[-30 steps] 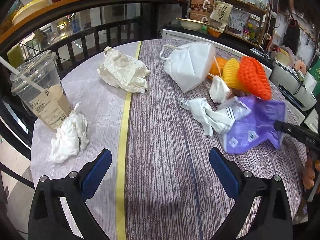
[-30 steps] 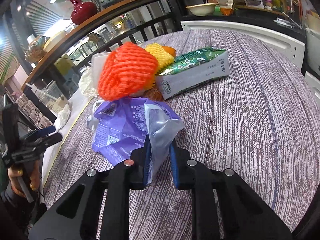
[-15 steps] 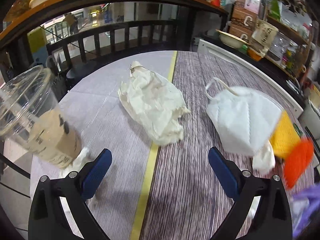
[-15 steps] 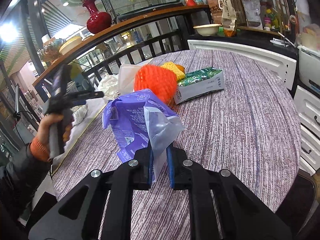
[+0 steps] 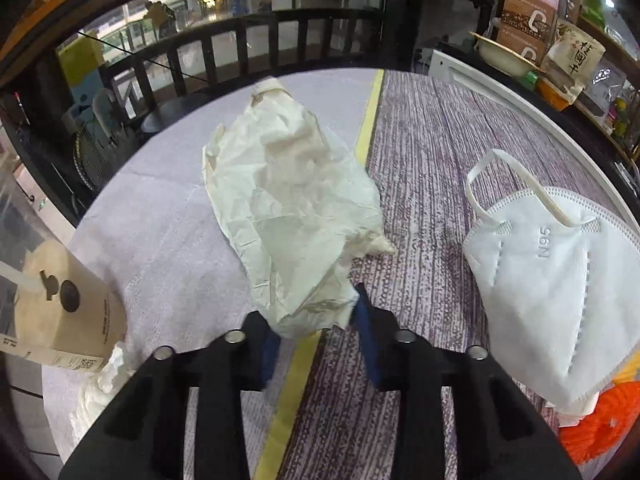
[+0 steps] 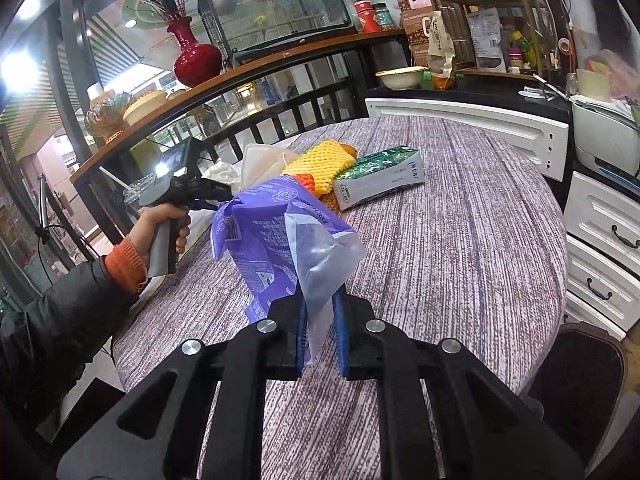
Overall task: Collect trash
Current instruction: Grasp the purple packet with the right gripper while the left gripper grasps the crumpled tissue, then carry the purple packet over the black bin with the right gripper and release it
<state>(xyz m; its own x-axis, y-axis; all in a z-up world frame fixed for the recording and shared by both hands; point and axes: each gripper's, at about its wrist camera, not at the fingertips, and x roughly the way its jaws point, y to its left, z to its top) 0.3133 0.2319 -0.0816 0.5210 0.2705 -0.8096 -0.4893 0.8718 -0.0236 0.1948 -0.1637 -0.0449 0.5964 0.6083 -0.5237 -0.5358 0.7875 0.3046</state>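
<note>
Both claws have something between their fingers. On my left wrist view, the left claw has its blue pads closed in on the near end of a crumpled cream paper wrapper, pinching it where it bunches up just above the yellow stripe that runs across the round table. I can see the wrapper stretching away from the fingers across the pale side of the table; from this angle I cannot tell whether its far end rests on the surface or hangs just off it.

To the right of the wrapper lies a white N95 mask, flat on the purple-streaked side, its ear loop arching up toward the far edge. Just past its lower right corner I see a bit of orange foam netting. On the far left stands a plastic cup with a milky brown drink, and a wad of white tissue sits against its base.

On my right wrist view, the right claw is pressed together on a purple plastic bag, gripping it by a pale translucent flap. The bag stands up from the fingers, clear of the table top. Behind it I see yellow foam netting and a green and white carton lying on its side, touching each other. At the left, the operator's left hand grips the handle of the other tool over the table's left edge.
</note>
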